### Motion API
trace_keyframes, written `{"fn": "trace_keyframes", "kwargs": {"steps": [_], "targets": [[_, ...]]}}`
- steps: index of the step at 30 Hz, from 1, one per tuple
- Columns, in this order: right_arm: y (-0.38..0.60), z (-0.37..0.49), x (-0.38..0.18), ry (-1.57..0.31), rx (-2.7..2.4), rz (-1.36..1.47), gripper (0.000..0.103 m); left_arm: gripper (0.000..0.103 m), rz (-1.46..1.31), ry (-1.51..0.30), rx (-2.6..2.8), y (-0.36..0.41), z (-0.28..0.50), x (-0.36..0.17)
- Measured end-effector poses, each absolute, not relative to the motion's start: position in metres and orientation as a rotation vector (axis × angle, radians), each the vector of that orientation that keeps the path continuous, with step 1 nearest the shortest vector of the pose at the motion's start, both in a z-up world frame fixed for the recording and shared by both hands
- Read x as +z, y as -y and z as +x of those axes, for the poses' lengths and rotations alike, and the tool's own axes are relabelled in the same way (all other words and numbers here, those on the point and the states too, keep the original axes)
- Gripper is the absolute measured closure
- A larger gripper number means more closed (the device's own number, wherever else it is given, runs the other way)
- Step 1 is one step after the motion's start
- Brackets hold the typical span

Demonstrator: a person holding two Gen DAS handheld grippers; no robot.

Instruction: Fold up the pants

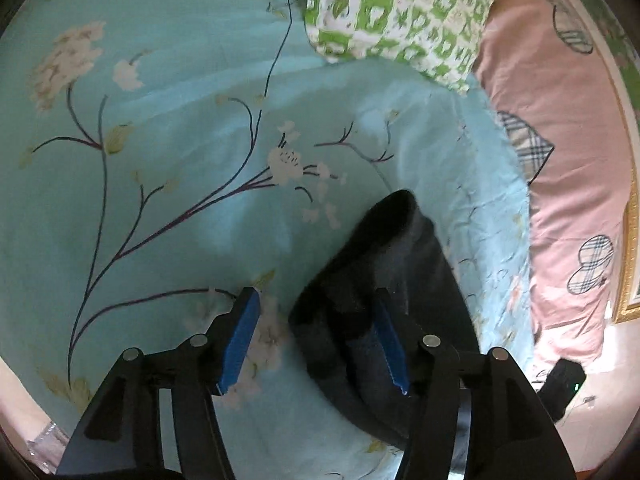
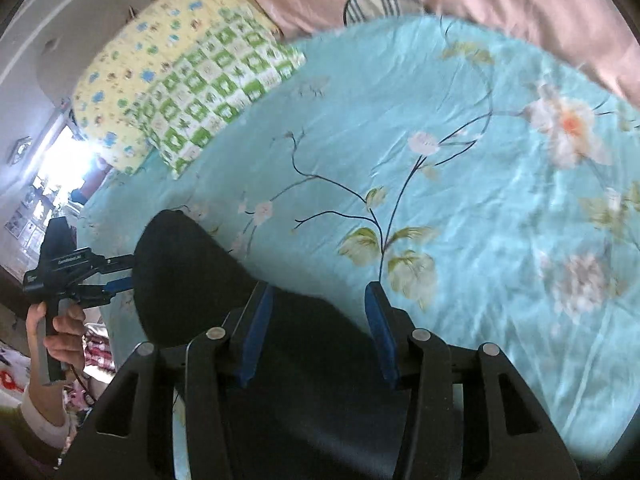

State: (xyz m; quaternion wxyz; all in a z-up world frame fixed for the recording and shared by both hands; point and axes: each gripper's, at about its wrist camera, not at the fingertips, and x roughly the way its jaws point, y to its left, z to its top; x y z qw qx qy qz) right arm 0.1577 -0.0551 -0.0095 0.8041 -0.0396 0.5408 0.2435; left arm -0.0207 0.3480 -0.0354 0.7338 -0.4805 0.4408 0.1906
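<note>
The dark pants (image 1: pixel 400 264) lie bunched on the turquoise flowered sheet (image 1: pixel 160 208). In the left wrist view my left gripper (image 1: pixel 316 294) is open; its left pad (image 1: pixel 240 344) is over bare sheet and its right pad (image 1: pixel 390 352) over the cloth, neither pressing. In the right wrist view the pants (image 2: pixel 192 272) form a rounded dark heap running under my right gripper (image 2: pixel 318 286), which is open with cloth between its blue pads (image 2: pixel 256 328) but not pinched. The left gripper (image 2: pixel 124 272), held by a hand (image 2: pixel 60 332), sits at the heap's left edge, its tips partly hidden.
A green-and-white checked pillow (image 1: pixel 400 12) and a yellow patterned pillow (image 2: pixel 132 80) lie at the head of the bed. A pink quilt (image 1: pixel 560 160) with plaid patches borders the sheet. A black device with a green light (image 1: pixel 566 384) shows at lower right. Cluttered floor (image 2: pixel 96 352) beyond the bed's edge.
</note>
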Motion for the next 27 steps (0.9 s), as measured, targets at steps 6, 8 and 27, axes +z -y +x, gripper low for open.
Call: {"fn": "trace_keyframes", "kwargs": {"steps": [6, 8, 27], "targets": [[0.043, 0.167, -0.043, -1.271, 0.534, -0.181, 0.053, 0.044, -0.991, -0.982, 0.394, -0.343, -0.018, -0.039], [0.041, 0.167, -0.045, -1.281, 0.552, -0.201, 0.054, 0.044, -0.966, -0.989, 0.392, -0.338, -0.015, -0.039], [0.023, 0.157, -0.040, -1.312, 0.662, -0.294, 0.088, 0.088, -0.746, -0.889, 0.225, -0.279, -0.016, -0.019]]}}
